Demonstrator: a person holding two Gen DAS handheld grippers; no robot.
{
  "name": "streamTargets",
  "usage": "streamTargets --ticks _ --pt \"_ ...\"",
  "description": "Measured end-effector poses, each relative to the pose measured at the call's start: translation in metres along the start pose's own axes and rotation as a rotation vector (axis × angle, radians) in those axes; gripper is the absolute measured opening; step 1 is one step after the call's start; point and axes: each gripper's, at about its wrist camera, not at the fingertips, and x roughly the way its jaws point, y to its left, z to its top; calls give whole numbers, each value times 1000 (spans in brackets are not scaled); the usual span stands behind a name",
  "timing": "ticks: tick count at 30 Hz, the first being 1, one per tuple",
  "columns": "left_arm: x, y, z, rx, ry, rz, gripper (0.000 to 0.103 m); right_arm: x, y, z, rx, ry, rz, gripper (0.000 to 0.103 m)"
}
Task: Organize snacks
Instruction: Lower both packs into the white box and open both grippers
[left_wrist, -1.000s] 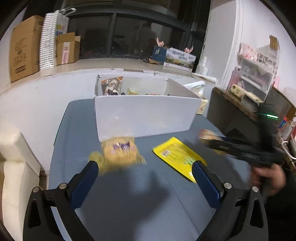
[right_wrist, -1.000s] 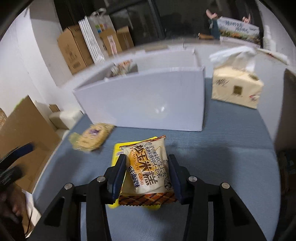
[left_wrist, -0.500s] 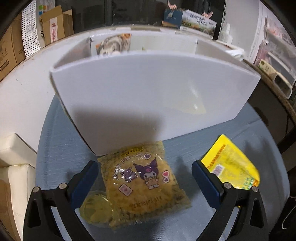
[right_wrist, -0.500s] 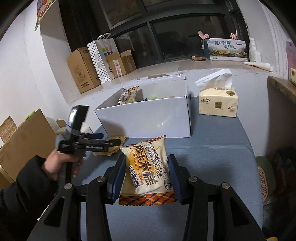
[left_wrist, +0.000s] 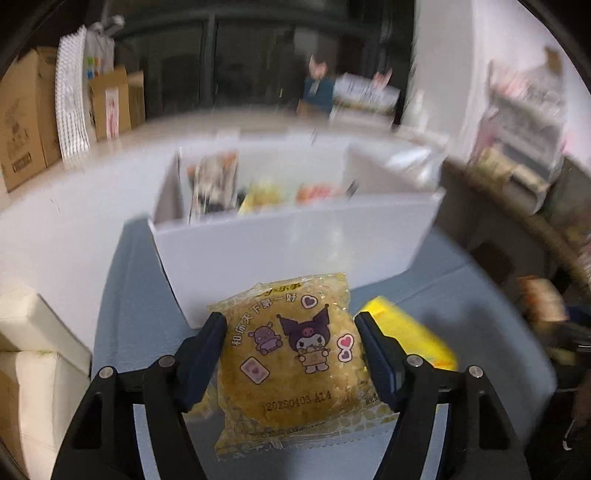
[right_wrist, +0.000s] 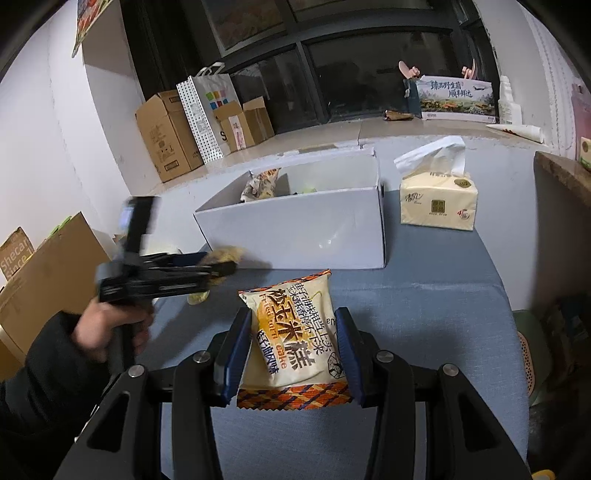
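My left gripper is shut on a yellow cartoon-print snack pack and holds it above the blue table, in front of the white box. The box holds several snack packs. A yellow pouch lies on the table to the right. My right gripper is shut on a cream and orange rice cake pack, held above the table short of the white box. The left gripper shows there at the left with its pack.
A tissue pack stands right of the box. Cardboard boxes and a paper bag stand on the window ledge behind. A brown carton is left of the table. A dark counter is on the right.
My left gripper has closed on the cartoon-print snack pack and lifted it off the table, pulling back from the box. The right gripper still holds the rice cake pack, nearly still.
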Motion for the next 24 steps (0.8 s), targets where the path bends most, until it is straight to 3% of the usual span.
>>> streamTargets --ticks 6,12,18,24 --pt "-70 -19 -7 -23 -147 -67 76 3 7 10 9 -29 35 49" --pt "-87 -23 28 -9 -210 -81 76 17 15 45 -29 -57 48 49" --pt "-37 -5 98 -22 -209 -70 76 46 7 119 -49 -86 31 49" --pt "32 4 153 -17 -138 -33 76 105 -31 192 14 -37 -35 49"
